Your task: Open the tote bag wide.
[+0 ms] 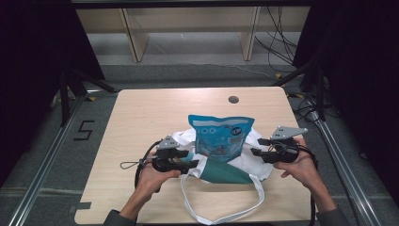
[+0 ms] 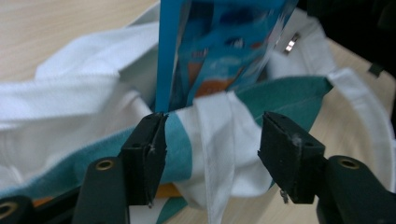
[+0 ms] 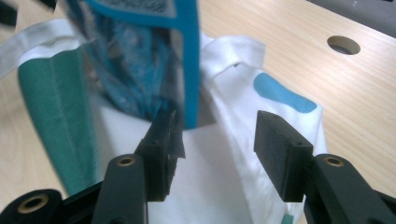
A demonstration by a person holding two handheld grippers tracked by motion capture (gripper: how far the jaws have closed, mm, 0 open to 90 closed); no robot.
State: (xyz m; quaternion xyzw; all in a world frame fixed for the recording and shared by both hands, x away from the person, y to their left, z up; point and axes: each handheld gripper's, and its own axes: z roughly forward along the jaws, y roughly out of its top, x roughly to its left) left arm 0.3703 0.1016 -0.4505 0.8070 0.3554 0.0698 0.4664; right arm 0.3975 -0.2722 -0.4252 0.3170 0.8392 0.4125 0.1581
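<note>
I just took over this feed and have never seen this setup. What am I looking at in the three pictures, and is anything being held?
There is no robot arm here. A person holds a two-jaw tool in each hand: the left gripper and the right gripper. The wide picture comes from a fixed camera above the wooden table. The other two come from cameras riding on each gripper, looking along its black jaws.

On the table lies a white and teal cloth bag with a long white strap. A blue snack pouch stands upright in its opening.

In the left gripper view the jaws stand open around the bag's rim. In the right gripper view they stand open beside the pouch's lower edge. Neither has closed on anything.
</note>
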